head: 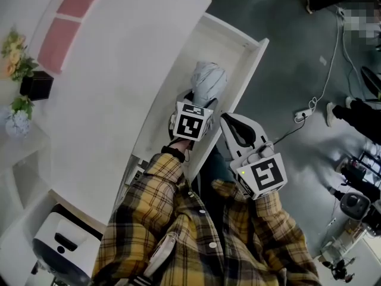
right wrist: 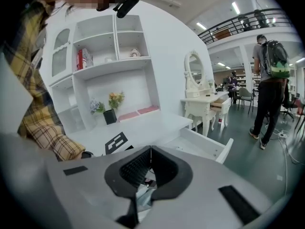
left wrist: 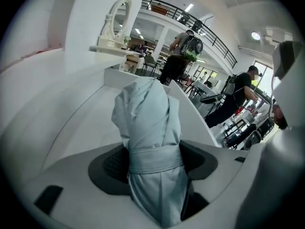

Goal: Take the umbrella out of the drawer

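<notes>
Left hand-held gripper [left wrist: 155,160] clamps umbrella [left wrist: 147,111] between side walls of drawer [left wrist: 198,120].

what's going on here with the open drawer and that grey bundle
A person in a plaid shirt holds a tool in each hand. The left tool is clamped on a folded pale grey umbrella, held over the open white drawer. The right tool is shut and empty, close beside the left one. Whether the umbrella's lower end is clear of the drawer cannot be told.
</notes>
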The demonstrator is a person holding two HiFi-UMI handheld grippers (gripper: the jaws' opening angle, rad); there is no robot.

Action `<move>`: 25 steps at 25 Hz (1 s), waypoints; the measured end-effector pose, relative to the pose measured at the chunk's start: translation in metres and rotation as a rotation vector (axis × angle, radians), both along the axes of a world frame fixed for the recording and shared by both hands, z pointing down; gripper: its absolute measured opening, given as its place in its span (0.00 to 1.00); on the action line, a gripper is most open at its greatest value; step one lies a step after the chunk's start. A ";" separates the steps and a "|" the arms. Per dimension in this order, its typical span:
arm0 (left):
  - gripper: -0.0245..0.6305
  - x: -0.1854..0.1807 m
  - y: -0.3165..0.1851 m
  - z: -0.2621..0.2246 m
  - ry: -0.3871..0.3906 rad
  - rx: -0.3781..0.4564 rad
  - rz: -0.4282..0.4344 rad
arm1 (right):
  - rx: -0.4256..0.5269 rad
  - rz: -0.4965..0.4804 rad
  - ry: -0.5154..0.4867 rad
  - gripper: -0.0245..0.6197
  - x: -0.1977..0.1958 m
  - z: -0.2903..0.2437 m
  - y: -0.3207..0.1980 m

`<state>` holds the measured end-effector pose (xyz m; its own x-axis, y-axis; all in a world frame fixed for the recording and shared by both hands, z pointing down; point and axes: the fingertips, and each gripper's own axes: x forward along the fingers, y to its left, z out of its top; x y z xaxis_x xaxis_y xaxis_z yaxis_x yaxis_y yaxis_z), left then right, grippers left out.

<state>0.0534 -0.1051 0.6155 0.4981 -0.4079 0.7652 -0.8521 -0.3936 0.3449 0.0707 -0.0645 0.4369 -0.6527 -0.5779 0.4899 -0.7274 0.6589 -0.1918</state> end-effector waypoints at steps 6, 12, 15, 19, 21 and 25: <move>0.52 -0.001 -0.005 -0.040 0.030 0.075 -0.005 | 0.039 -0.016 0.013 0.06 -0.002 -0.017 -0.002; 0.52 -0.009 -0.008 -0.085 0.066 0.156 -0.033 | 0.081 -0.051 0.014 0.06 -0.010 -0.036 0.001; 0.52 -0.017 -0.009 -0.110 0.078 0.212 -0.055 | 0.091 -0.070 -0.001 0.06 -0.016 -0.044 0.004; 0.52 -0.031 -0.005 -0.144 0.103 0.268 -0.095 | 0.107 -0.092 -0.011 0.06 -0.024 -0.057 0.009; 0.52 -0.039 -0.001 -0.157 0.108 0.287 -0.110 | 0.118 -0.101 -0.018 0.06 -0.028 -0.064 0.010; 0.52 -0.060 0.007 -0.181 0.095 0.329 -0.143 | 0.143 -0.127 -0.039 0.06 -0.038 -0.079 0.012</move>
